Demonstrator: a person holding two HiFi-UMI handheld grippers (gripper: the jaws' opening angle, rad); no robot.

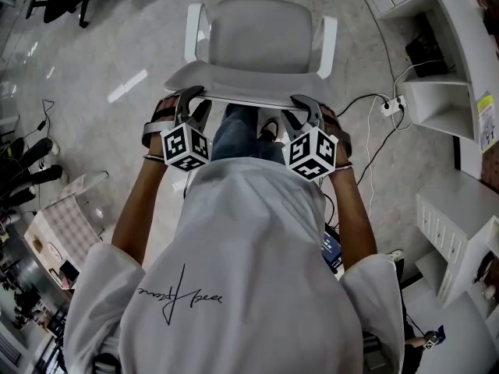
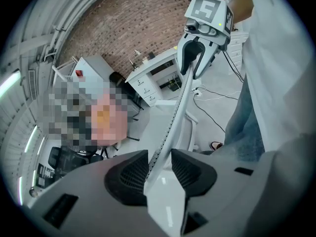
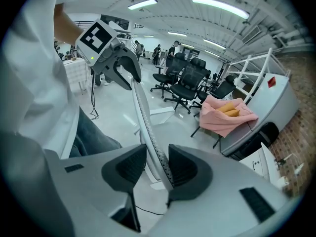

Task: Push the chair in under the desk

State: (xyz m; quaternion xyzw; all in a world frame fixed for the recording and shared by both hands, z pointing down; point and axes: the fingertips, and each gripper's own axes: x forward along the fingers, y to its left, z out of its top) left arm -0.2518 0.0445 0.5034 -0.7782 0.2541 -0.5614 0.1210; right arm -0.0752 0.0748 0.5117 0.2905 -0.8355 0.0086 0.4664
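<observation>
Though astride the chair back, left tool and right tool both loose.

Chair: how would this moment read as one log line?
stage: at chair backrest | left gripper: open, top edge between fingers | right gripper: open, top edge between fingers

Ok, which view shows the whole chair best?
The head view: the chair shows whole from above, with the floor around it. Each gripper view catches only the thin backrest rim running between the jaws.

In the head view, the chair hides its own base.
</observation>
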